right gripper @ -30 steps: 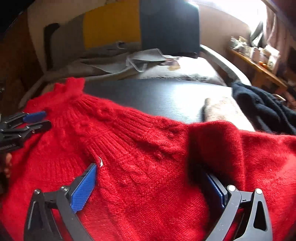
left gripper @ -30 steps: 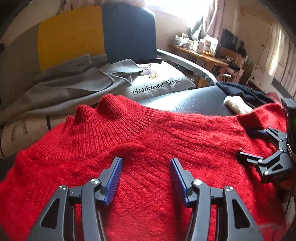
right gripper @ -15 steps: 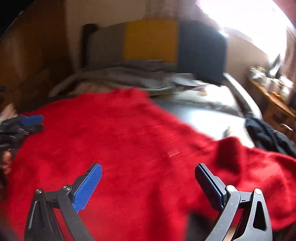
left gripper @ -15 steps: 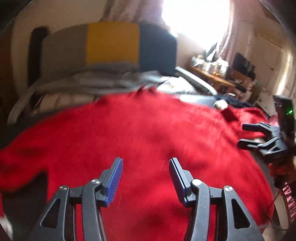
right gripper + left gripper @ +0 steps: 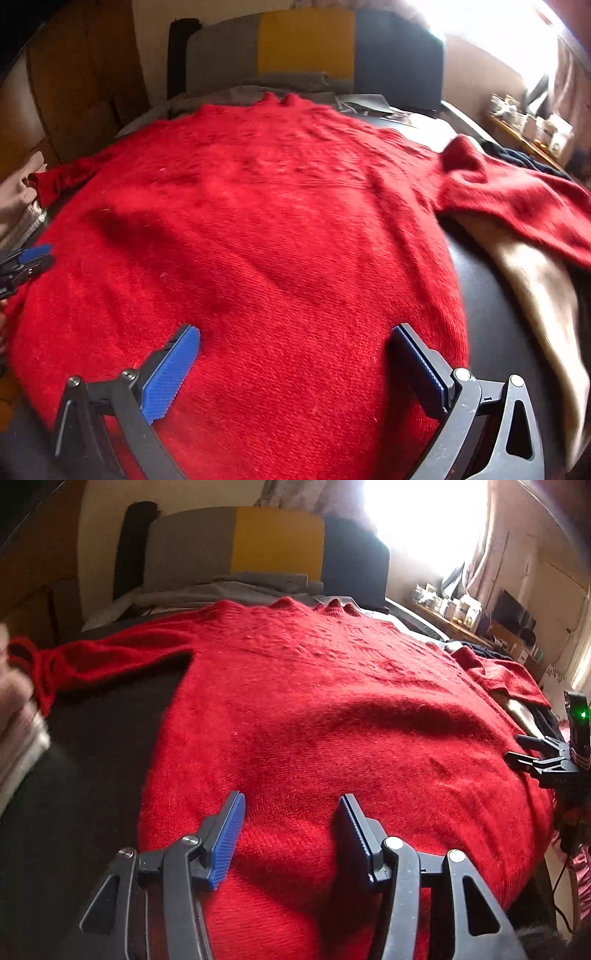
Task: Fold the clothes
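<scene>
Fuzzy red knit sweater (image 5: pixel 332 709) spread flat across black padded surface (image 5: pixel 85 775), collar at far edge, sleeves out sideways. No fold visible yet. Left gripper (image 5: pixel 291 823), right gripper (image 5: pixel 295 354): jaws apart, empty, over hem.

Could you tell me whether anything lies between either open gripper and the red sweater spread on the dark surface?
Nothing visible does. The left gripper and right gripper both hang open directly over the red sweater, with only bare knit showing between their fingers.
</scene>
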The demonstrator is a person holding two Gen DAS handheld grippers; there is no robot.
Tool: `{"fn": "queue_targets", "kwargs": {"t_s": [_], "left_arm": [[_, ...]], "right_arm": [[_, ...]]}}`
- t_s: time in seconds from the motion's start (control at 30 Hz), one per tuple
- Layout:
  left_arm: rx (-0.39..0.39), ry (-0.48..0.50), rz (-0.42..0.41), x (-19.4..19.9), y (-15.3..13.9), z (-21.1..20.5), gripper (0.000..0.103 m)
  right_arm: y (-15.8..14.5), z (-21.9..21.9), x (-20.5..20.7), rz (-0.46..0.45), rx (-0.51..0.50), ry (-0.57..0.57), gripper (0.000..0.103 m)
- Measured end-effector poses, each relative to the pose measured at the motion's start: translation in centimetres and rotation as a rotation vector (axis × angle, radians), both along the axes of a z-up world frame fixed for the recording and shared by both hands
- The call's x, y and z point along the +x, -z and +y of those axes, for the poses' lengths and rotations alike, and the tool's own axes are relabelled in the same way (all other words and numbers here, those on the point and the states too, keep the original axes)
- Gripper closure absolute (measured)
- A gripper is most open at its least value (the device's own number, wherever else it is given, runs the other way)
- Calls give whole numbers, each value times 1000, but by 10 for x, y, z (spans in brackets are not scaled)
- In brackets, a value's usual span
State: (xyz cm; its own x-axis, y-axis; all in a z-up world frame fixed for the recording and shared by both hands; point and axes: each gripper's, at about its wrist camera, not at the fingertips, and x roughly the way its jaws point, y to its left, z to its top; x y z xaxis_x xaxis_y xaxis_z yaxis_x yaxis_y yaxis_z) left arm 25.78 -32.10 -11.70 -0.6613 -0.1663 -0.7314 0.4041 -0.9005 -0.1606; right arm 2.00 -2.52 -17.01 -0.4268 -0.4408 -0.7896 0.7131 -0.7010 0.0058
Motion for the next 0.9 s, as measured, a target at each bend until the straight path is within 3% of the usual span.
{"fn": "queue_targets", "kwargs": {"t_s": [0.17, 0.27, 0.37, 0.43, 0.53, 0.6, 0.77, 0.87, 0.9], "left_arm": [[22, -20, 5, -2, -13, 0, 49], [23, -23, 14, -9, -24, 1, 49], [23, -26, 22, -16, -36, 1, 50], [23, -29, 28, -21, -43, 1, 50], [-44, 38, 28, -55, -50, 6, 50], [-98, 75, -5, -80, -48, 10, 50], [-56, 148, -22, -120, -34, 24, 50], [-25, 165, -47, -134, -22, 30, 50], [-27, 167, -51, -136, -20, 32, 50]], "right_arm": [[-2, 9, 8, -5, -9, 11, 0], [-12, 15, 13, -63, -24, 5, 0], [-28, 36, 4, -144, -109, 48, 0], [-48, 70, -13, -163, -244, 137, 0], [-78, 139, -46, -177, -473, 317, 1], [-88, 177, -69, -184, -547, 434, 4], [-94, 262, -118, -149, -718, 718, 6], [-82, 294, -145, -163, -825, 848, 22], [-76, 300, -153, -177, -847, 882, 32]]}}
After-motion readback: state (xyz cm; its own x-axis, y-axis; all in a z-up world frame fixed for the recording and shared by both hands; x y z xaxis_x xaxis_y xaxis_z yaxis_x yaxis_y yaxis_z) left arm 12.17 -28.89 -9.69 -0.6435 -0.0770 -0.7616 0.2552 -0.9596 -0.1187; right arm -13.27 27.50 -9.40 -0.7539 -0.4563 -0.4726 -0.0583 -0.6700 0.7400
